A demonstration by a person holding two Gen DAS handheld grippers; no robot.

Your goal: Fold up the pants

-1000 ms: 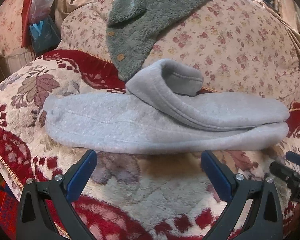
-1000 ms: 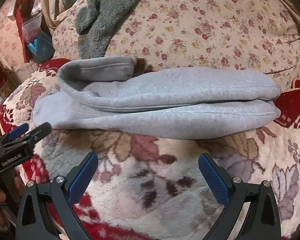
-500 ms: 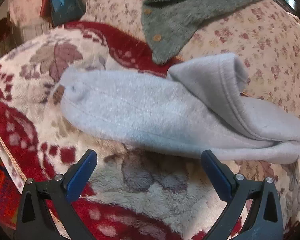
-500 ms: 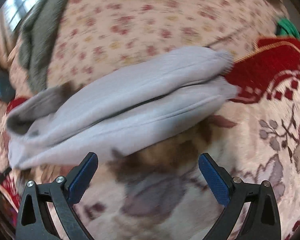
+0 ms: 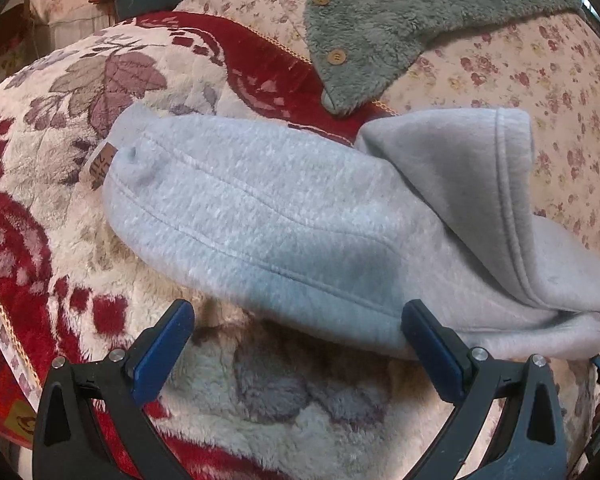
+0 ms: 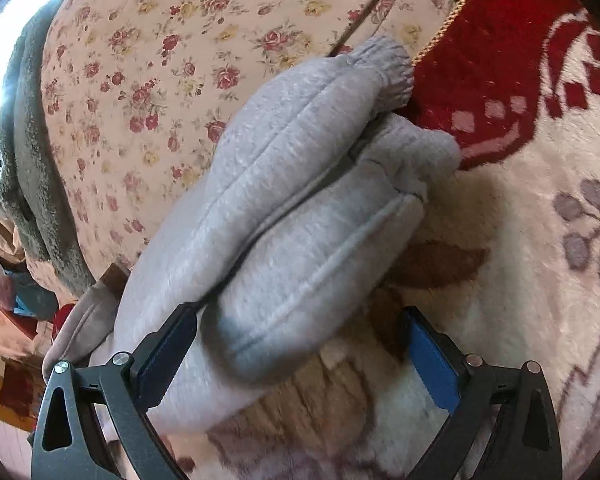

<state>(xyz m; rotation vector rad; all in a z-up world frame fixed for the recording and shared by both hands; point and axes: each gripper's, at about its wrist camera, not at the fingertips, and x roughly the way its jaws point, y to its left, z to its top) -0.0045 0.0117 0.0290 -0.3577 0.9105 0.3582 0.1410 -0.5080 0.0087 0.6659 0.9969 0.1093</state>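
Looking through the left wrist camera, I saw the grey pants [image 5: 300, 232] lying folded lengthwise across the middle of the frame on a red-and-cream patterned blanket [image 5: 260, 392]. One end was flipped up into a flap at the centre right. My left claw [image 5: 298, 344] was spread wide, its right pad touching the near hem of the pants at the lower right and its left pad over bare blanket. A green fleece garment [image 5: 380, 20] with buttons lay at the top of the frame on a floral cushion [image 5: 540, 80].

In the right wrist view, my right claw [image 6: 300, 352] was also spread, with the pants [image 6: 292, 208] bulging between its pads at the lower left; the elastic cuffs [image 6: 392, 72] sat at the upper centre.
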